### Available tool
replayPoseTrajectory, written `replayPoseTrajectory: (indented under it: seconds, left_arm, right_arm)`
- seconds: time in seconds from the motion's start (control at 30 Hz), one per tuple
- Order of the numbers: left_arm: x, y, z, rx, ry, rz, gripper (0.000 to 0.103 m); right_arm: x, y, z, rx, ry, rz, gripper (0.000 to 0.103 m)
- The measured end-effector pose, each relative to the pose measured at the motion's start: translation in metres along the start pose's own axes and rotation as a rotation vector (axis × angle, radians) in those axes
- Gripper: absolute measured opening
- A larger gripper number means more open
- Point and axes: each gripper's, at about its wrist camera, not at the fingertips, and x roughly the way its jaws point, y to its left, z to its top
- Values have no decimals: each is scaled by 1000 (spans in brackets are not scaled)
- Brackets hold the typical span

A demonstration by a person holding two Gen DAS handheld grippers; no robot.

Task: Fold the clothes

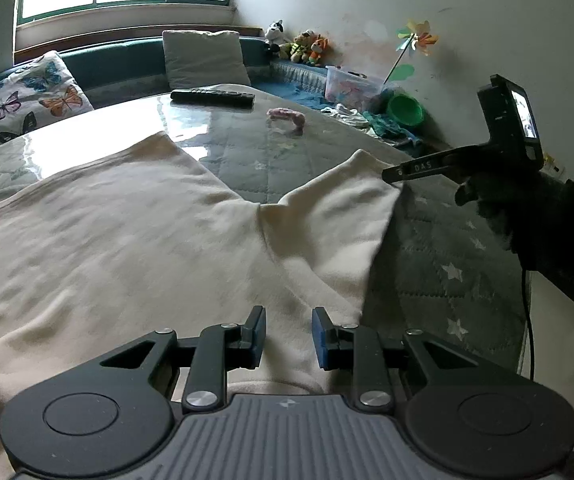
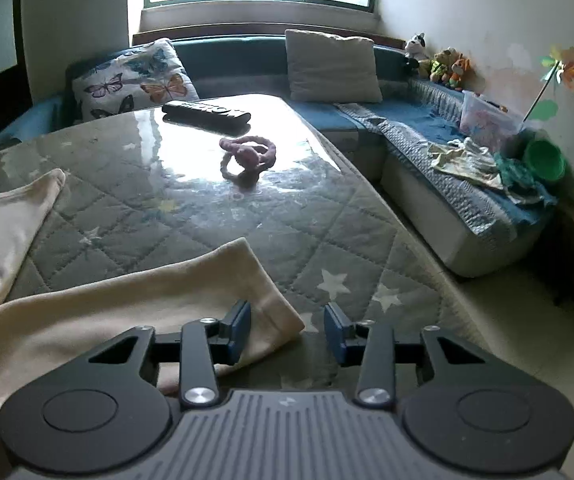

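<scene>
A cream garment lies spread flat on the quilted grey table cover. My left gripper hovers open over its near edge, nothing between the blue pads. In the left wrist view the right gripper reaches in from the right, its tip at the end of the garment's right sleeve. The right wrist view shows that sleeve lying flat, its cuff corner between the fingers of my open right gripper. The other sleeve lies at the left.
A black remote and a pink braided ring sit on the glossy far part of the table. A blue sofa with pillows, toys, a plastic box and a green bowl wraps around the back and right. Floor lies to the right.
</scene>
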Motion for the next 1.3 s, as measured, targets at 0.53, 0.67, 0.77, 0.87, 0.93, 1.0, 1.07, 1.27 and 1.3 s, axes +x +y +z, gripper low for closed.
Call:
replayPoseTrajectory:
  seconds: [0.53, 0.67, 0.77, 0.87, 0.93, 1.0, 1.07, 1.27, 1.3]
  left_arm:
    - [7, -4, -1, 7, 3, -2, 34]
    - [-4, -2, -5, -10, -7, 8, 41]
    - [-17, 3, -8, -35, -31, 28, 44]
    - [-31, 10, -12, -68, -53, 62, 50]
    - [-43, 17, -17, -93, -67, 94, 53]
    - [-55, 24, -23, -118, -77, 128, 56]
    - [-67, 33, -31, -149, -86, 172, 61]
    - [-113, 72, -58, -276, -122, 346, 65]
    - [-121, 80, -62, -303, -130, 382, 65]
  right_arm:
    - [-16, 3, -4, -82, -7, -99, 5]
    - [-17, 10, -5, -124, -21, -135, 11]
    - [-37, 20, 2, -140, -67, -99, 12]
    - [-59, 39, 9, -172, -116, -26, 27]
    - [-70, 56, 11, -203, -135, 40, 33]
    - [-77, 77, 9, -242, -148, 108, 37]
    - [-82, 99, 8, -281, -153, 179, 45]
    - [-91, 160, -2, -403, -132, 368, 46]
    - [-94, 171, -5, -429, -130, 398, 46]
